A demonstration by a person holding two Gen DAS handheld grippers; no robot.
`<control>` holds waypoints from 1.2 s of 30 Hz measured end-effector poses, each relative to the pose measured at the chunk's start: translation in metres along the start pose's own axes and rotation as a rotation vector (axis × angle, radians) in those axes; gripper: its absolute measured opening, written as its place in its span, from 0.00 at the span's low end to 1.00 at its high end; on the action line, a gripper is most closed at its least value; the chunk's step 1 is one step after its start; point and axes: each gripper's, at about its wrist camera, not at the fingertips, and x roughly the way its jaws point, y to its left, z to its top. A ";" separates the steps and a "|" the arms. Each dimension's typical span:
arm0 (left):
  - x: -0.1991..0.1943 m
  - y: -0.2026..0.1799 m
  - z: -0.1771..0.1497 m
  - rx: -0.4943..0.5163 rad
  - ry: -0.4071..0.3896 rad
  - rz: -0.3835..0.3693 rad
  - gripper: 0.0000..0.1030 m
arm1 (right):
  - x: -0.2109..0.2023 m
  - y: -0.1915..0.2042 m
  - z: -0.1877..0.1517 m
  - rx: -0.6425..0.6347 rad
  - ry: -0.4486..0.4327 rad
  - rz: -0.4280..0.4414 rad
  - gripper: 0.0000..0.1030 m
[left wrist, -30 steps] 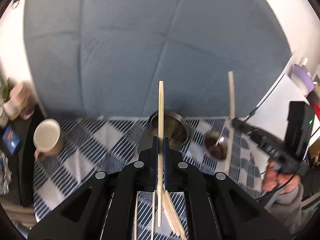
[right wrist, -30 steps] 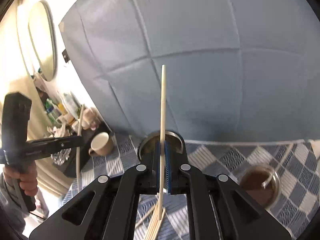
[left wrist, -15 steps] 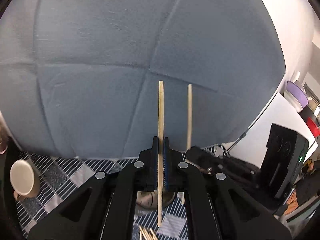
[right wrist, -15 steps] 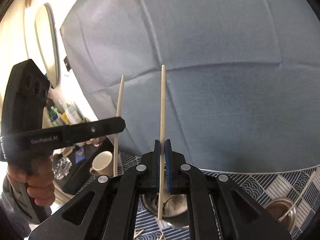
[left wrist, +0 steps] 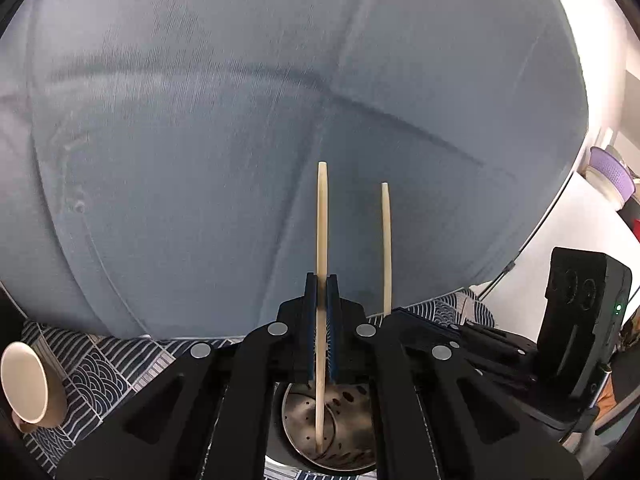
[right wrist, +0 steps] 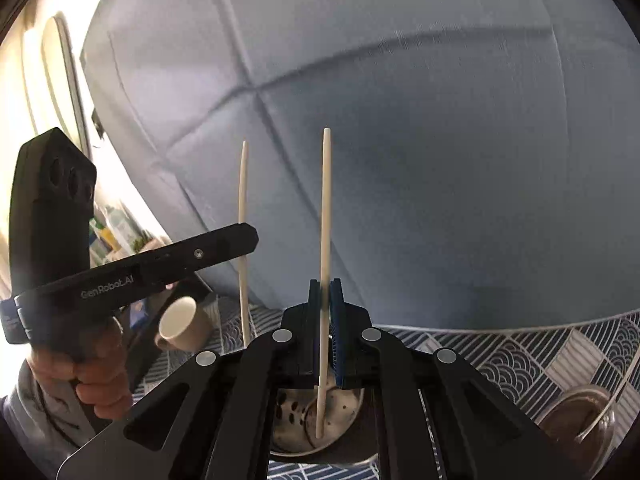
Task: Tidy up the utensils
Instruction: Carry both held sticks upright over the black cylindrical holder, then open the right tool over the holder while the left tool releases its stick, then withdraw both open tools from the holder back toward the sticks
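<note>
My left gripper (left wrist: pixel 322 280) is shut on a pale chopstick (left wrist: pixel 322 220) held upright, its lower end hanging over a perforated steel holder (left wrist: pixel 340 420). My right gripper (right wrist: pixel 324 284) is shut on a second chopstick (right wrist: pixel 325 208), also upright, its lower end over the same steel holder (right wrist: pixel 296 420). The two grippers are side by side. The right chopstick shows in the left wrist view (left wrist: pixel 386 248), and the left gripper (right wrist: pixel 246 240) with its chopstick (right wrist: pixel 242 200) shows in the right wrist view.
A blue patterned cloth (left wrist: pixel 100 364) covers the table before a grey-blue cushioned backrest (left wrist: pixel 240 120). A cream mug (left wrist: pixel 28 388) lies at the left, also in the right wrist view (right wrist: pixel 180 322). A small glass bowl with a spoon (right wrist: pixel 580 420) stands at the right.
Both grippers have risen and come together over the steel holder with their chopsticks. The loose chopsticks on the cloth have dropped out of view.
</note>
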 end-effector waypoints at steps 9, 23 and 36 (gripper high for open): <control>-0.006 0.007 -0.011 -0.047 0.029 -0.002 0.18 | -0.005 0.010 -0.006 -0.020 0.010 -0.045 0.09; -0.090 -0.020 -0.003 -0.033 -0.031 0.183 0.94 | -0.106 0.027 0.007 0.126 0.012 -0.243 0.81; -0.105 -0.019 -0.058 0.052 0.155 0.280 0.94 | -0.141 0.065 -0.022 0.016 0.095 -0.323 0.83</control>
